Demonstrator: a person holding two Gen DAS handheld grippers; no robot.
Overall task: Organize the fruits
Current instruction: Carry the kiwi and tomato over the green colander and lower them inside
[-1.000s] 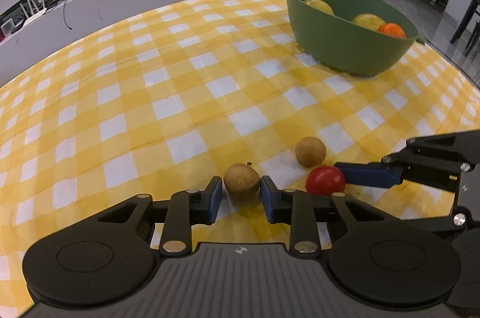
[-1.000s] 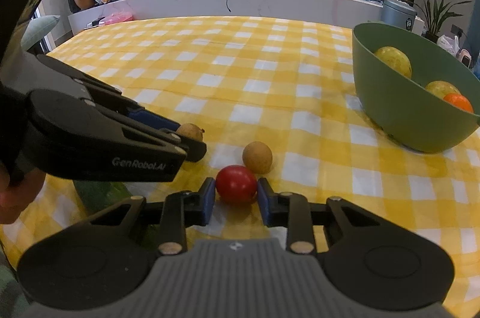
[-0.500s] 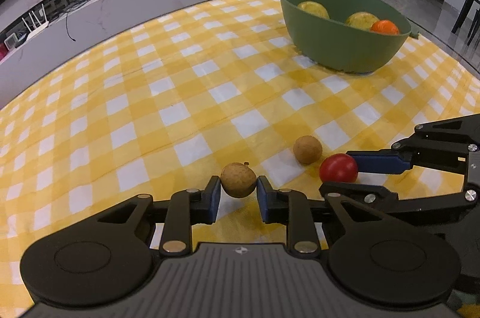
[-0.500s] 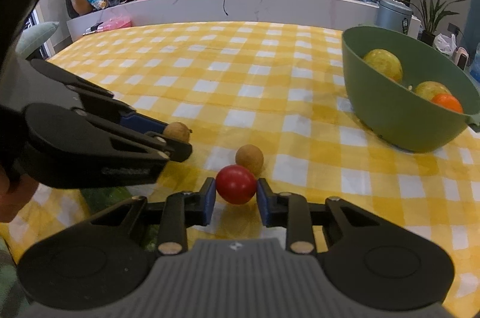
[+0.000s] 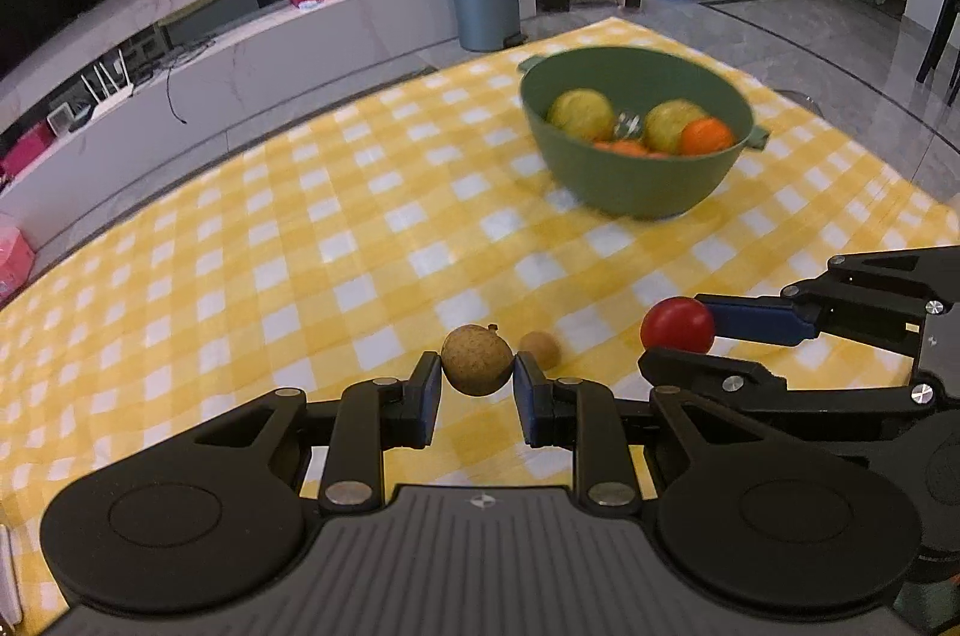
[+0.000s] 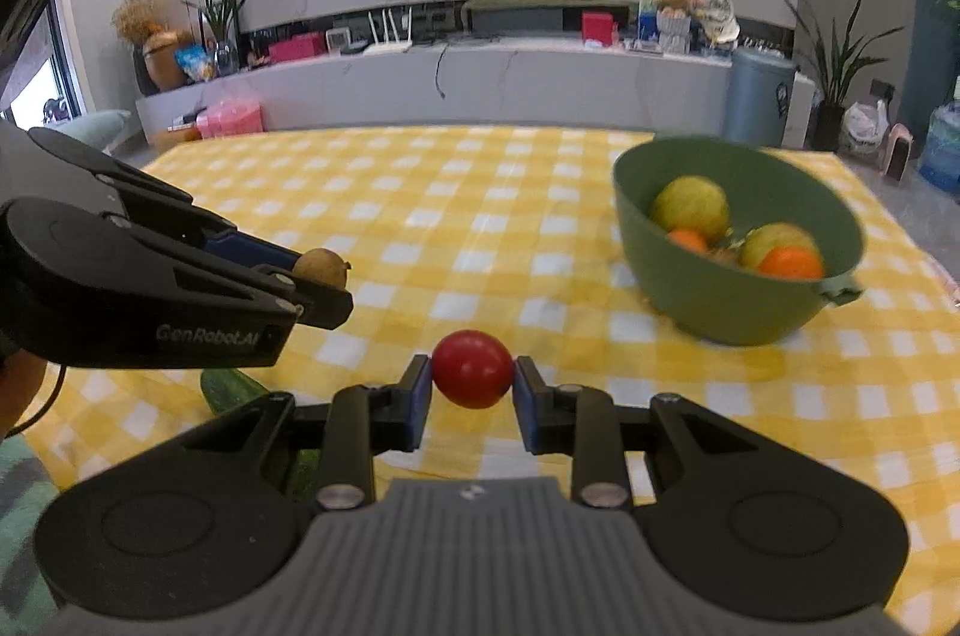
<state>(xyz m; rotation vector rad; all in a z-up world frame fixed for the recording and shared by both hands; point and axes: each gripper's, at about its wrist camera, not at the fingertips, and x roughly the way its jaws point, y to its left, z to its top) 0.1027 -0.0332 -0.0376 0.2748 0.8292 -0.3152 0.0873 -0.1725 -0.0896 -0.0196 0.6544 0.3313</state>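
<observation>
- The yellow-and-white checked tablecloth (image 5: pixel 360 240) looks like soft matt cloth, lying with faint creases.
- The deep green bowl (image 6: pixel 720 312) appears to be smooth matt plastic with a dull sheen.
- The small round tan-brown fruit (image 5: pixel 477 360) has a rough, speckled, dull skin.
- The round red fruit (image 6: pixel 472 376) is smooth and glossy, catching a soft highlight.
- The black left gripper (image 5: pixel 477 390) and the black right gripper (image 6: pixel 472 399) look like matt moulded plastic with blue rubbery-looking pads (image 5: pixel 427 396), shiny metal pivot pins and ribbed grey housings.
- The orange fruit (image 5: pixel 707 137) in the bowl looks smooth with a slight shine.
</observation>
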